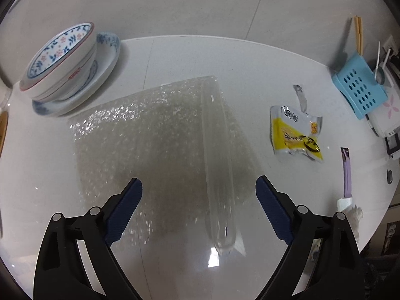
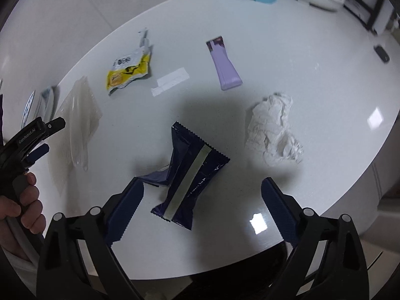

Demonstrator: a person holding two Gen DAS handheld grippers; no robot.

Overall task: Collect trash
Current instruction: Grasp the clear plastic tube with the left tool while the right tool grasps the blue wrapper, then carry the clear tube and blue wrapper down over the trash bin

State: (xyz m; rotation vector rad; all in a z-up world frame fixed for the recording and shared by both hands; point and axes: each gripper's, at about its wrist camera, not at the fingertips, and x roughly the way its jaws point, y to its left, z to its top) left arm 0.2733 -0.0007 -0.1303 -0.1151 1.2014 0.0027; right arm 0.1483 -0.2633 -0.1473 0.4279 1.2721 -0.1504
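Two open claws over two pieces of trash

The round white table [image 2: 312, 80] has trash all over it. The right claw [image 2: 202, 201] points down at a dark blue wrapper [image 2: 192, 175]. Its two fingers are wide apart and nothing is held. The wrapper lies right between the fingers, with one end near the claw and the other end away at about 12 o'clock. Its long side runs from about 7 o'clock to 1 o'clock, so I think the fingers would close across the thin way, which is good.

The left claw [image 1: 198, 196] is wide apart too, and empty. Under it lies a clear bubbly bag [image 1: 160, 145] with a long fold going from 12 o'clock to 6 o'clock. The bag is much wider than the gap, so it may be harder to pinch.

From the right claw, a crumpled tissue [image 2: 273, 130] sits at about 2 o'clock, a purple tube [image 2: 223, 66] at 12 o'clock, and a yellow packet [image 2: 128, 71] at 11 o'clock. The right claw is nearer the blue wrapper; the left is nearer the bag
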